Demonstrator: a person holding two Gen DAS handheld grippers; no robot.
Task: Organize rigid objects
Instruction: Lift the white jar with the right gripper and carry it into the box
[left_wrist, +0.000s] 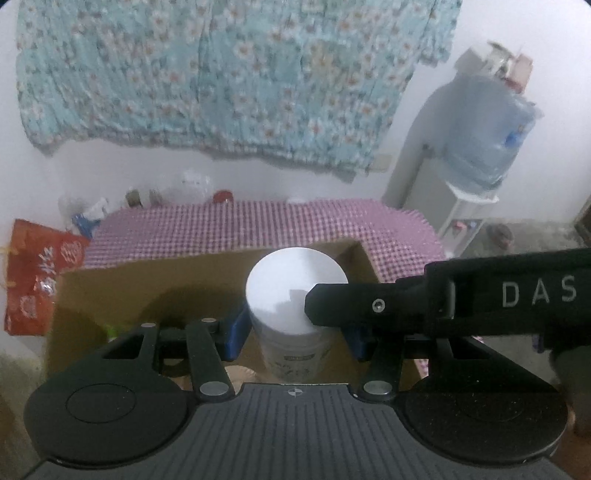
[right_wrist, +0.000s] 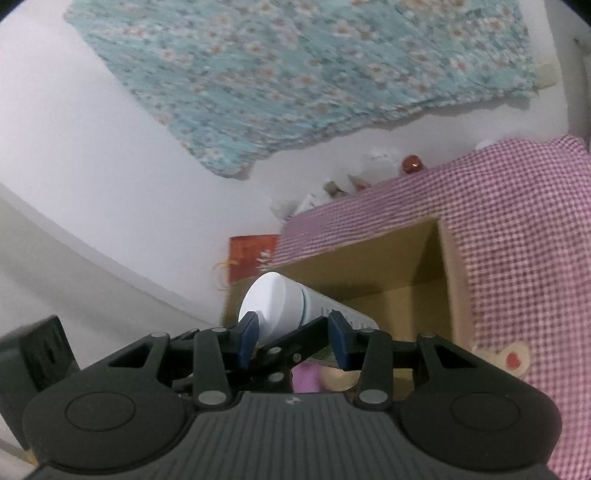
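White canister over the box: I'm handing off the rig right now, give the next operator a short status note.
Left gripper: shut on the white canister, fingers on its body.
Right gripper: shut on the same canister, at its lid end.
The canister is held tilted above the open cardboard box on the pink checked cloth.
Done: canister picked up and brought over the box.
Left: lower it in, release both grippers.
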